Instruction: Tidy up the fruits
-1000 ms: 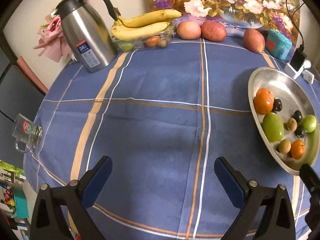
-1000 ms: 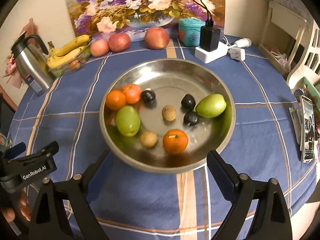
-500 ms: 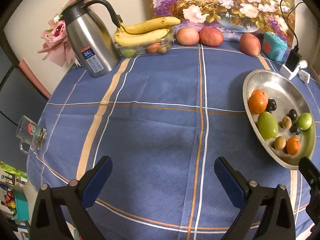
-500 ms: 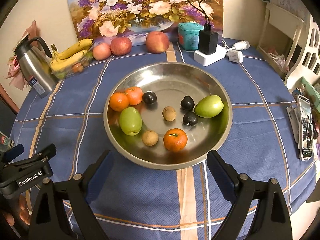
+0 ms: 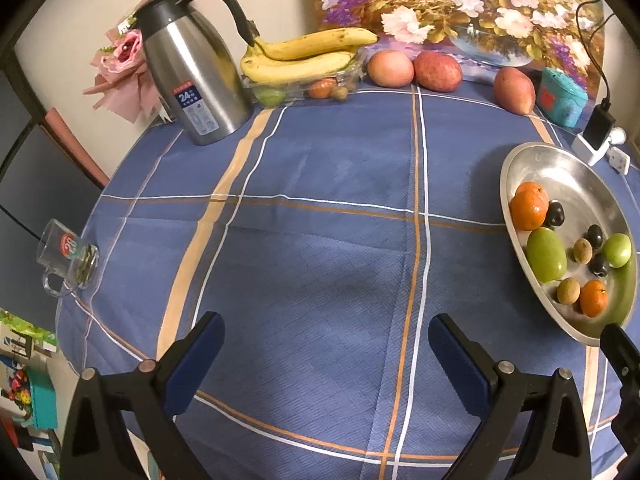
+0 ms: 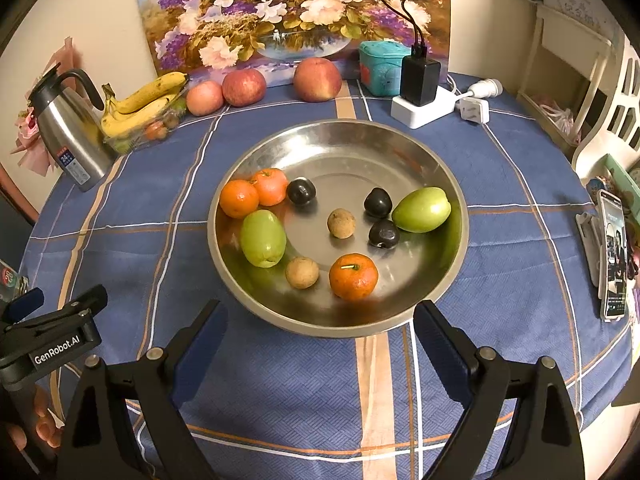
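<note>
Both grippers empty, jaws spread wide: left gripper (image 5: 326,354) over bare cloth, right gripper (image 6: 320,334) at the metal bowl's (image 6: 436,160) 6 o'clock rim. Bowl holds mixed small fruit. Judged approach: drop onto the nearest orange (image 6: 353,276), avoiding the brown fruit, possibly longan (image 6: 302,272). Versus 1 s earlier: both cameras sit farther back.

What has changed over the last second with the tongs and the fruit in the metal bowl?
Both tongs have pulled back and up from the table: the metal bowl and kettle now look smaller and farther off. The left tongs and right tongs stayed open and empty. Nothing was grasped; the fruit lies as before.
</note>
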